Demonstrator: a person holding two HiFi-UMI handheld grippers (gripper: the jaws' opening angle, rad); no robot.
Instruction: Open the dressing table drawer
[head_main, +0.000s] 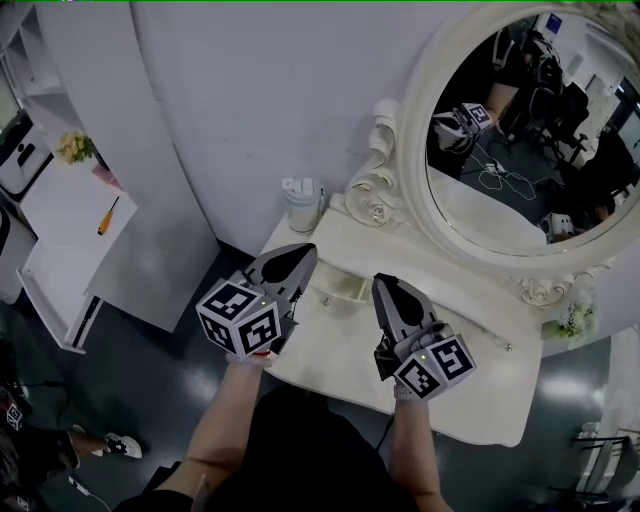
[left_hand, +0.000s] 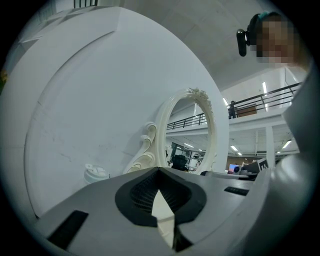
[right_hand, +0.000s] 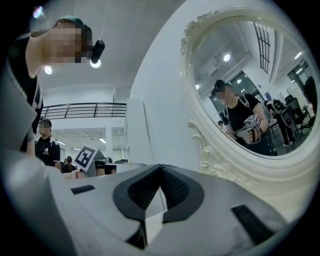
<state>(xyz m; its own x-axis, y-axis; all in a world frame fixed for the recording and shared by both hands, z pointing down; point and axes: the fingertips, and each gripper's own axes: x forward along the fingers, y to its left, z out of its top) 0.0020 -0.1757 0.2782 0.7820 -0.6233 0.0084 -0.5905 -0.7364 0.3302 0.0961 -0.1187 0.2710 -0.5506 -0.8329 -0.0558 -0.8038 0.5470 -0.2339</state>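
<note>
The cream dressing table (head_main: 470, 395) stands against a white wall under its oval mirror (head_main: 530, 130). Both grippers hover level above the tabletop, pointing at the wall. My left gripper (head_main: 292, 262) is shut with nothing in it, and so is my right gripper (head_main: 385, 290). Between them a small recess (head_main: 343, 289) shows in the tabletop; I cannot tell whether it is a drawer. No drawer front shows from above. In the left gripper view the left gripper (left_hand: 160, 172) has its jaws meeting before the mirror (left_hand: 192, 135). In the right gripper view the right gripper (right_hand: 160, 167) is likewise closed.
A white lidded cup (head_main: 302, 203) stands at the table's back left corner, also seen as the cup (left_hand: 96, 173). A thin rod (head_main: 490, 340) lies on the right of the top, near small flowers (head_main: 570, 322). A white shelf (head_main: 60, 215) with a screwdriver (head_main: 108, 215) stands at left.
</note>
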